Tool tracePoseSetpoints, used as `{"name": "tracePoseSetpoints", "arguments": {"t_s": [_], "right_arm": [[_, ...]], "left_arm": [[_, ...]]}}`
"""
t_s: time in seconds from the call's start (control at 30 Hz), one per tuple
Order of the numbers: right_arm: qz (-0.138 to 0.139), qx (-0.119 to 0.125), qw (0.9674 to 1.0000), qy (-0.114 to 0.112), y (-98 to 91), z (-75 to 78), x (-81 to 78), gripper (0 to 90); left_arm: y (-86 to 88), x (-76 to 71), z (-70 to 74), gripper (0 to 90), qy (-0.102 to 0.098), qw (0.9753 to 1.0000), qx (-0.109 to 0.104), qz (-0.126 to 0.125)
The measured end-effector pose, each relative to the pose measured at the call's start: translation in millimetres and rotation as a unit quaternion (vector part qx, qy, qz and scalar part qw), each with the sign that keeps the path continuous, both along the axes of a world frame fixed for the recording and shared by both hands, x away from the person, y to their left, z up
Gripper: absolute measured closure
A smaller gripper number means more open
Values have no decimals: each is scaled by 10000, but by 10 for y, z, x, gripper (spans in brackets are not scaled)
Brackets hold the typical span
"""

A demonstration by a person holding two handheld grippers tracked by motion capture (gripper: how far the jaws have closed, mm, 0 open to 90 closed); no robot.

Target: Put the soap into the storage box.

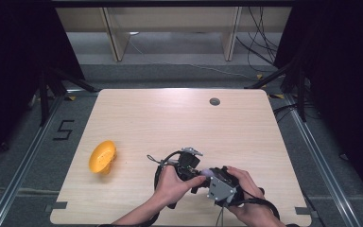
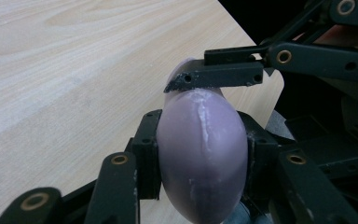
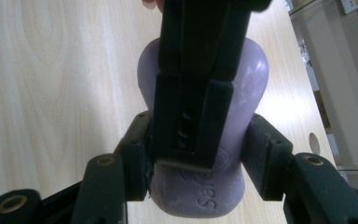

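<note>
- Soap bar [image 2: 200, 154], purple, held above the table [image 1: 170, 118] near its 6 o'clock edge, between my two grippers.
- Left gripper [image 2: 200, 149]: jaws closed partway, clamped on the bar's two sides.
- Right gripper [image 3: 196, 154]: jaws also closed on the bar's sides, crosswise to the left one's jaws; one left jaw lies across the bar's face in the right gripper view.
- Step looks like a handover. To do it well: slacken only one grip, keep the other firm; bar looks smooth and rounded, so likely slippery.
- Room: near table edge sits close at 6 o'clock, a drop there could go off the table. Open wood toward 12 o'clock.
- Yellow object [image 1: 102, 156] well apart at 9 o'clock; small grommet [image 1: 214, 101] far off at 12 o'clock.
</note>
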State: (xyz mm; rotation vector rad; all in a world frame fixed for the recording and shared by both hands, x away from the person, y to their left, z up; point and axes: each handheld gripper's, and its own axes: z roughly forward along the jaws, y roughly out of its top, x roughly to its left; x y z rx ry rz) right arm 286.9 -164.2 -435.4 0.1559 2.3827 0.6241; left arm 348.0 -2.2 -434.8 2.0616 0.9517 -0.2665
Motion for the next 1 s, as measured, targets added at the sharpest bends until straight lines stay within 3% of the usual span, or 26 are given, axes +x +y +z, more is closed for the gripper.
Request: {"name": "tracePoseSetpoints", "arguments": {"t_s": [0.03,0.1,0.2,0.23,0.27,0.33,0.4,0.43,0.53,0.67,0.77,0.87,1.0], "right_arm": [[-10,19,10000,18,4,1,1,499],[53,-34,10000,71,12,15,10,492],[-71,-53,9999,-47,25,16,3,422],[-115,-58,9999,-66,23,17,2,399],[-169,-50,9998,-69,12,24,1,380],[-171,-13,9998,-106,-2,33,11,347],[-84,-69,9997,-211,-34,52,28,326],[-292,77,9995,-85,-59,50,-3,319],[-372,134,9992,50,-94,47,-33,308],[-400,172,9990,-63,-142,39,-61,306],[-377,208,9991,57,-208,34,-71,305],[-574,369,9976,118,-259,37,-74,307],[-621,434,9970,161,-323,39,-49,322]], "left_arm": [[10,12,-11,576,-22,9999,-110,-74],[5,1,1,579,-41,10000,-14,-55],[6,-5,0,581,-137,9998,-153,-66],[19,-2,23,581,-177,9998,-27,-84],[29,3,28,581,-226,9997,-54,-69],[34,7,24,582,-219,9996,-164,-64],[47,4,29,582,-394,9990,-208,55],[72,6,52,582,-412,9991,-129,6],[116,7,67,582,-569,9983,-57,-59],[144,-3,79,583,-657,9978,-56,-14],[189,-20,123,583,-889,9960,-18,26],[217,-28,149,583,-960,9953,-40,73],[267,-29,167,583,-1069,9942,16,75]]}}
